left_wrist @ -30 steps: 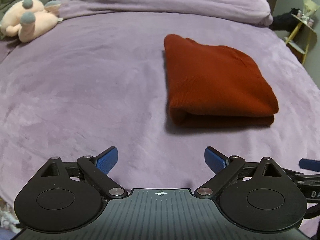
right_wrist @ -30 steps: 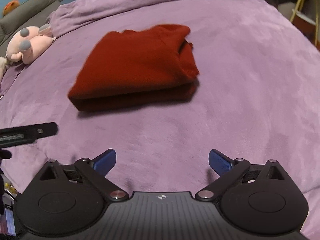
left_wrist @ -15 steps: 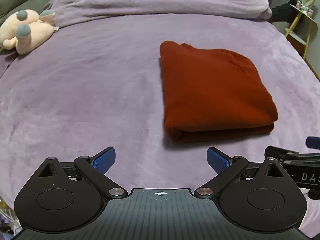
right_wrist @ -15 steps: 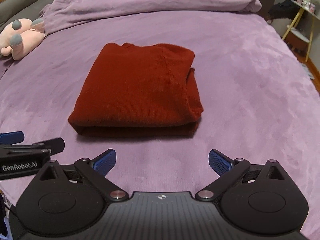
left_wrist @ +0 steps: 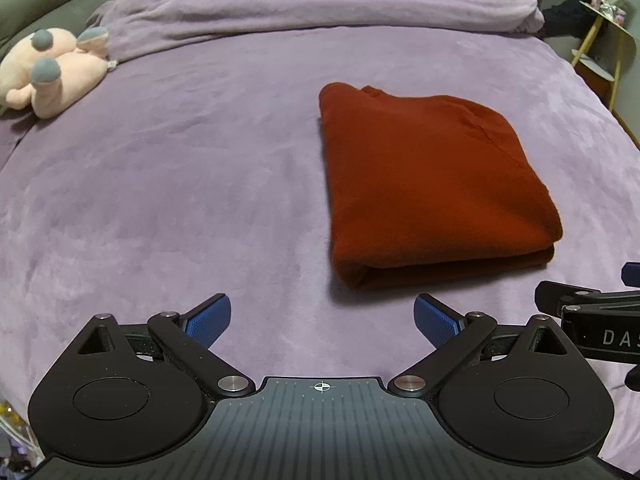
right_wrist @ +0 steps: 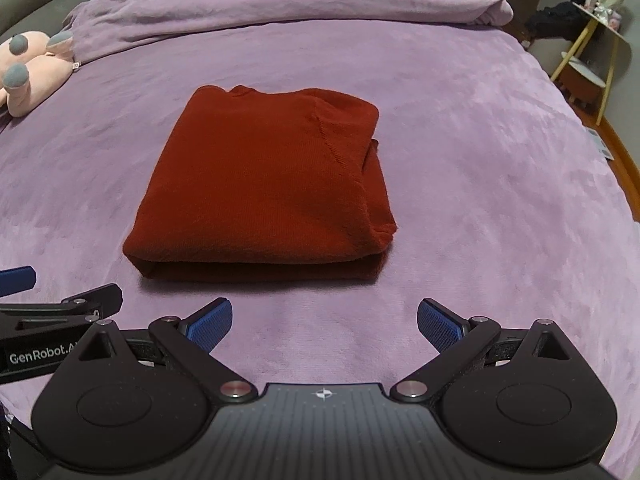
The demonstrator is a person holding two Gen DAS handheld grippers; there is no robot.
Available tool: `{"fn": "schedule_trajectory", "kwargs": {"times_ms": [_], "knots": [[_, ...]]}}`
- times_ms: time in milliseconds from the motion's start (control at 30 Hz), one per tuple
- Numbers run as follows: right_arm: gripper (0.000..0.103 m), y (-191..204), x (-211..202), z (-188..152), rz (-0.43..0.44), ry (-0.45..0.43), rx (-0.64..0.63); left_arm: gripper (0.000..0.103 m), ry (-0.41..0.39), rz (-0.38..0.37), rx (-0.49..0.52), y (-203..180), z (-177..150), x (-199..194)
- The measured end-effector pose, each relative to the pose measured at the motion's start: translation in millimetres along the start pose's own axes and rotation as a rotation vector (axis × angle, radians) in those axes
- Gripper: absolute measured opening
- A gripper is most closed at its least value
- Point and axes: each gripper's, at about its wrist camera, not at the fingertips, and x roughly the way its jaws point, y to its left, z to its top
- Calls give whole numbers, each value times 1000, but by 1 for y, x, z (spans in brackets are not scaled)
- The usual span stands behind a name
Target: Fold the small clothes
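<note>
A dark red knit garment (left_wrist: 432,184) lies folded into a thick rectangle on the purple bed cover (left_wrist: 180,184). In the right wrist view the same folded garment (right_wrist: 264,188) sits straight ahead, its folded edge toward me. My left gripper (left_wrist: 323,316) is open, hovering near the bed's front edge, short of the garment and to its left. My right gripper (right_wrist: 324,318) is open too, just in front of the garment's near edge, with nothing between its blue pads (right_wrist: 210,322). Each gripper shows at the edge of the other's view.
A pink plush toy (left_wrist: 52,68) lies at the far left of the bed. A bunched purple duvet (left_wrist: 320,4) runs along the back. A yellow side table (right_wrist: 592,52) with small items stands right of the bed, beside dark clothing (right_wrist: 560,24).
Both grippers have drawn back and levelled out, the right one swinging round to face the garment squarely. The garment has stayed folded in place. Both stay open.
</note>
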Motion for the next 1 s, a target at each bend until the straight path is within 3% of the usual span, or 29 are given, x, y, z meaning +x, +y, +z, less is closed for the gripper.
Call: {"fn": "schedule_trajectory", "kwargs": {"times_ms": [1000], "knots": [[99, -5, 0, -2, -16, -5, 5, 101, 11, 13, 23, -4, -1, 0]]}}
